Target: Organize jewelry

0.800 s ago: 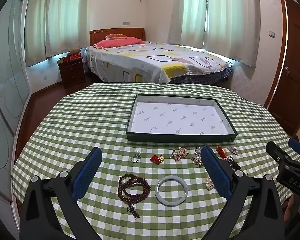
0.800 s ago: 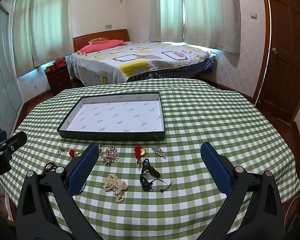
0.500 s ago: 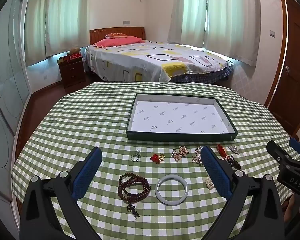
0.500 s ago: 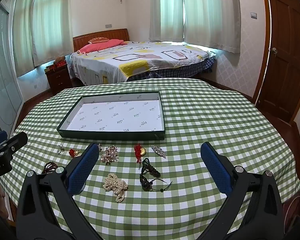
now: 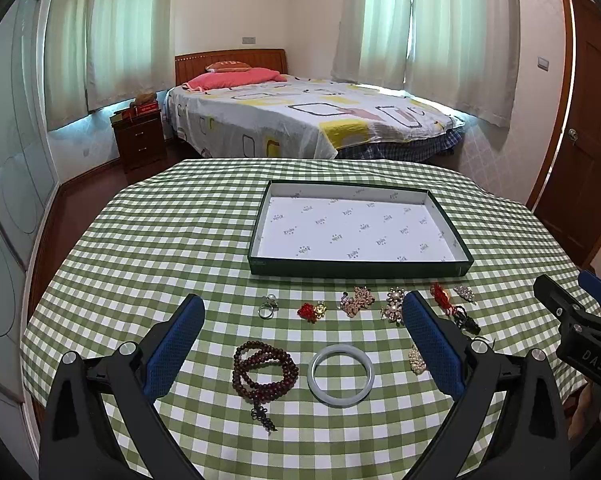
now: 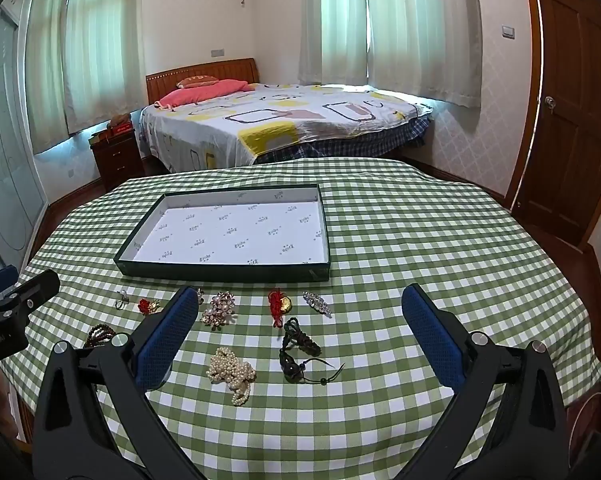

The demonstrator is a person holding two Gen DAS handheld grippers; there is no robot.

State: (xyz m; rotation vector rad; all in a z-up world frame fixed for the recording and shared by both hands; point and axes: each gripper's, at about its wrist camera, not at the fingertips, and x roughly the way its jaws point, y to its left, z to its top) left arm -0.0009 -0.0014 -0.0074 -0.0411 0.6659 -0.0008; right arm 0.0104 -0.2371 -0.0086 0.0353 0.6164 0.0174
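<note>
Little has changed over the last second; in the left view the box sits a touch lower and the jewelry a shade nearer than before, so I have eased in slightly; nothing picked up, the task is at its very start. My left hand-held gripper point(image 5: 302, 324) is released, jaws wide, nothing between them; my right hand-held gripper point(image 6: 300, 322) likewise spread and empty. The green box point(image 5: 358, 271) lies open and bare on the checked surface point(image 5: 140, 248), at 12 o'clock from the jewelry. In the left view: wooden bead bracelet point(image 5: 265, 372) at 6 o'clock, pale bangle point(image 5: 341, 374) just beside it at 3 o'clock of the beads, silver ring point(image 5: 267, 309) at 11 o'clock, red charm point(image 5: 311, 311) and rhinestone brooch point(image 5: 356, 300) in the row under the box. In the right view: pearl strand point(image 6: 232, 372), dark cord bracelet point(image 6: 300, 350), red knot with gold piece point(image 6: 279, 305), crystal clip point(image 6: 317, 303). Pieces lie apart, so nothing blocks a pick; small flat items look fiddly to pinch, I judge. A bed point(image 5: 308, 120) is beyond.
</note>
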